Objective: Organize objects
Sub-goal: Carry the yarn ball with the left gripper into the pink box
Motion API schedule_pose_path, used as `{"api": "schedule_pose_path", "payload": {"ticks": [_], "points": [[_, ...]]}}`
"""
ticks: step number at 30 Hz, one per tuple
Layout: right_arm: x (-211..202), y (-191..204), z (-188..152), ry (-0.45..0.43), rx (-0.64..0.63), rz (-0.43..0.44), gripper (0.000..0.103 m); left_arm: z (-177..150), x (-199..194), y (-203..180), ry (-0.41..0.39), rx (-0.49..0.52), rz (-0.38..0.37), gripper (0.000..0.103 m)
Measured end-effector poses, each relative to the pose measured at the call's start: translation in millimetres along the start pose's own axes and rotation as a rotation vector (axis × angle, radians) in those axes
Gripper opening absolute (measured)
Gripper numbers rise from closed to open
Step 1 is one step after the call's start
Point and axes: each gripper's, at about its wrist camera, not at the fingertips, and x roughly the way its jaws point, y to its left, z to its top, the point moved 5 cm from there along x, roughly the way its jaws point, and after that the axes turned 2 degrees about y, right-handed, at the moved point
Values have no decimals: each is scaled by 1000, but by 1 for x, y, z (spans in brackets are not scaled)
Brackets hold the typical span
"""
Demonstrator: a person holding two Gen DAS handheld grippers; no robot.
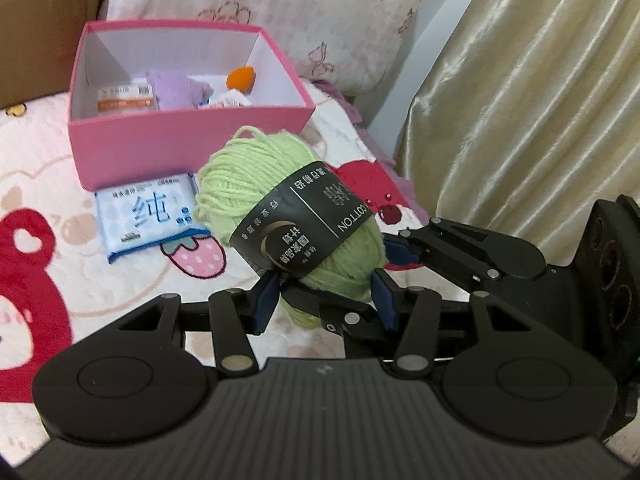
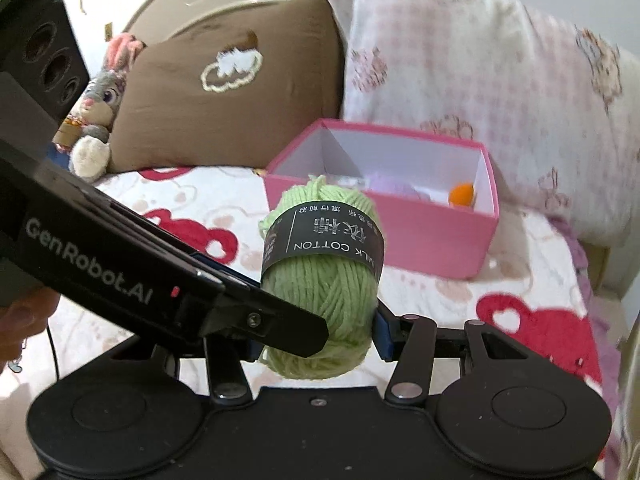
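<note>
- While both my grippers clamp the yarn (image 1: 296,216), left (image 1: 325,304) and right (image 2: 316,332) together, it hangs above the bedspread, just in front of the box (image 1: 188,148).
- Beside the box lies a packet (image 1: 150,216).

Bright, even indoor light w/ soft shadows, fisheye-warped edges (slight blur throughout).

both wrist views look down past their jaws, close on the green yarn ball (image 1: 280,216) (image 2: 324,288); both share the pink box (image 1: 192,148) (image 2: 436,236) beyond.

A green yarn ball (image 1: 280,208) with a black label, held tilted above the open pink box (image 1: 192,148).
</note>
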Motion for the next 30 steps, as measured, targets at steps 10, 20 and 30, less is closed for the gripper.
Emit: {"api": "schedule_pose_path", "payload": {"ticks": [10,20,30], "points": [[-9,7,74,-66,-164,-14,55,64,-42,-4,-5,4,53,49],[23,-14,135,-137,-325,29,55,127,-33,27,-4,-52,110,49],[85,-49,151,-94,-324,107,54,163,19,68,72,-116,121,49]]}}
